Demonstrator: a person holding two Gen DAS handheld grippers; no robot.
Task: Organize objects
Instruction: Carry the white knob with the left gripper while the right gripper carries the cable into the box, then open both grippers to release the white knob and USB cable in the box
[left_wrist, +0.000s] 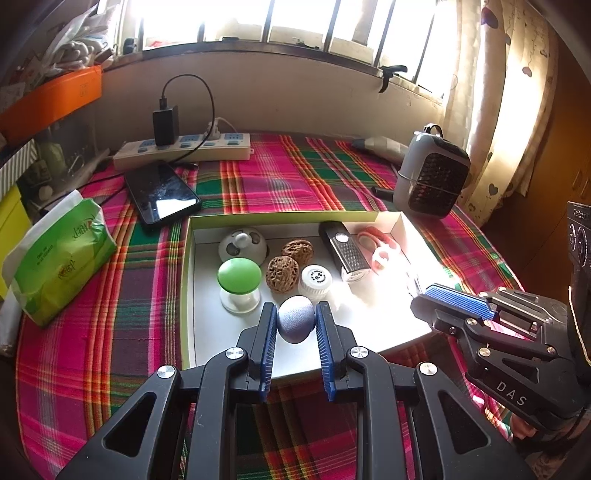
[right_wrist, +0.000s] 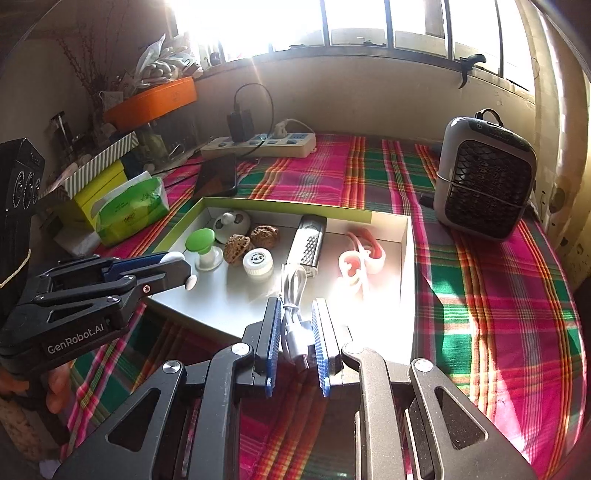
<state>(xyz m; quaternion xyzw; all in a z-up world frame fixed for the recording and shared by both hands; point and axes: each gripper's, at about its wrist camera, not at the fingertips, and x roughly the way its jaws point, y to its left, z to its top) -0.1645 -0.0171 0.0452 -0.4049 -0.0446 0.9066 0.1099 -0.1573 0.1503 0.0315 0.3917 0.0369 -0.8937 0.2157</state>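
Bed or table covered by pink-green-red plaid cloth (left_wrist: 295, 177). On it sits a shallow open cardboard box, white inside with lime-green rim (left_wrist: 189, 280). Behind the box, right: grey portable fan heater with black grille (right_wrist: 484, 177). Left of the box: green soft tissue pack (left_wrist: 62, 258); behind it, a black smartphone (left_wrist: 162, 192) lying flat and a white power strip with blue sockets (left_wrist: 184, 147).

Inside the box, left to right: round white mini fan (left_wrist: 242, 243), green-capped clear glass jar (left_wrist: 239, 284), two brown wrinkled walnuts (left_wrist: 282, 274), small white round-capped bottle (left_wrist: 315, 280), black-and-silver rectangular lamp-like device (left_wrist: 343, 247), pink-and-white earphones (right_wrist: 358, 254).

Left gripper (left_wrist: 295, 314): jaws clenched on a grey-lavender egg-shaped object (left_wrist: 296, 319), held above the near-left part of the box floor.

Right gripper (right_wrist: 297, 314): jaws pinch a coiled white USB cable (right_wrist: 293, 314) over the box's near edge; the cable's far loops reach toward the lamp-like device.
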